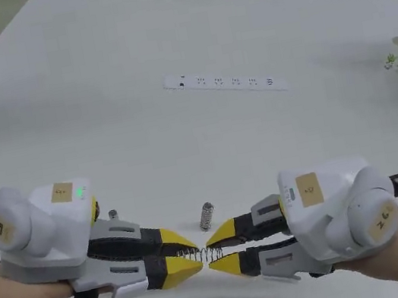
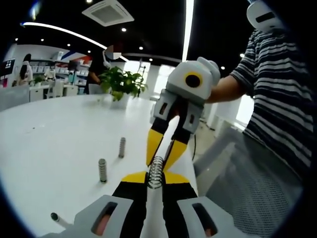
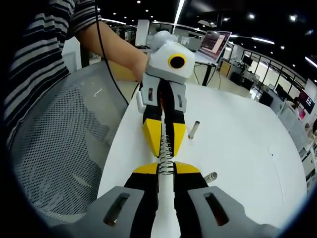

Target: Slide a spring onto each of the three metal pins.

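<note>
Left gripper [image 1: 191, 257] and right gripper [image 1: 219, 253] meet tip to tip low over the table [image 1: 183, 144]; spring [image 1: 205, 253] is strung between them, long axis left-right, level with the tabletop; each pair of jaws is pinched on one end of it; cannot tell if anything runs inside the coils. Sprung pin [image 1: 207, 214] stands upright just far of the tips, coils already round it, about equally near both grippers. Third pin [image 2: 122, 147] stands further right in the left gripper view and looks coiled too, but too small to be sure. Bare pin [image 1: 113, 214] sits far-left of the tips, close beside the left gripper body and well apart from the right gripper; whether it stands or lies is unclear. Power strip [image 1: 222, 83] lies far back, out of play. Judgement: the held spring is likely meant for the bare pin; that target lies left of the spring, so the left gripper is nearer; the spring's axis is horizontal, so one end must be let go and the axis turned to match the pin before it can slide on.
</note>
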Demonstrator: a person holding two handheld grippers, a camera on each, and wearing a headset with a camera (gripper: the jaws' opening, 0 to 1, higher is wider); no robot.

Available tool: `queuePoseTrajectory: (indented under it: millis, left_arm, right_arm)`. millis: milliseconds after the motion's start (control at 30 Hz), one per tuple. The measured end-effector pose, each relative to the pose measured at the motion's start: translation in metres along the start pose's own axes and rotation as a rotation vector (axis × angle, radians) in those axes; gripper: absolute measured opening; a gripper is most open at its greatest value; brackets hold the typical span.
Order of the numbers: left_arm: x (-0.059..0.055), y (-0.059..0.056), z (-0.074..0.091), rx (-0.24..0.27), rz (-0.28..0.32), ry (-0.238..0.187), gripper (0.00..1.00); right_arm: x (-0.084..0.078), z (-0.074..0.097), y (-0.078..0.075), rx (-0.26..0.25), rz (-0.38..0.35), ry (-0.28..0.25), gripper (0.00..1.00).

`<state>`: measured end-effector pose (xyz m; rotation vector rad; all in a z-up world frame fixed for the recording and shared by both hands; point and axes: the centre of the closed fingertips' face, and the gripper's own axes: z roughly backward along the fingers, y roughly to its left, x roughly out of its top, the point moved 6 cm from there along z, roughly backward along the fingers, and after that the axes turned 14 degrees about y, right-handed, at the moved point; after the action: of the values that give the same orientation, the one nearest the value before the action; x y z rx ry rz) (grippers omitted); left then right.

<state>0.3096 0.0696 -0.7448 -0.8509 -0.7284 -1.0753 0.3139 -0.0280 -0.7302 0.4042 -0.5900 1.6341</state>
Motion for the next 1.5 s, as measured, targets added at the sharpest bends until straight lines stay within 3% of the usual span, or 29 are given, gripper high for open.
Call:
queuePoseTrajectory:
  millis: [300,700,1100,1500]
  left_arm:
    - [-0.001,-0.006,-0.005,-0.052,-0.027,0.034,0.02]
    - [-0.002,-0.008,-0.004,-0.072,-0.031,0.045,0.02]
    - [-0.002,-0.006,-0.004,-0.062,-0.04,0.049,0.02]
    - [-0.002,-0.01,-0.006,-0.065,-0.069,0.07,0.03]
  right_arm:
    - [-0.005,-0.001,0.008,0.029,-0.067,-0.001,0.09]
    - [-0.011,-0.002,0.013,0.031,-0.098,0.002,0.08]
    - [-0.004,0.01,0.01,-0.009,-0.062,-0.012,0.07]
    - [0.004,0.016,0.009,0.008,-0.016,-0.017,0.07]
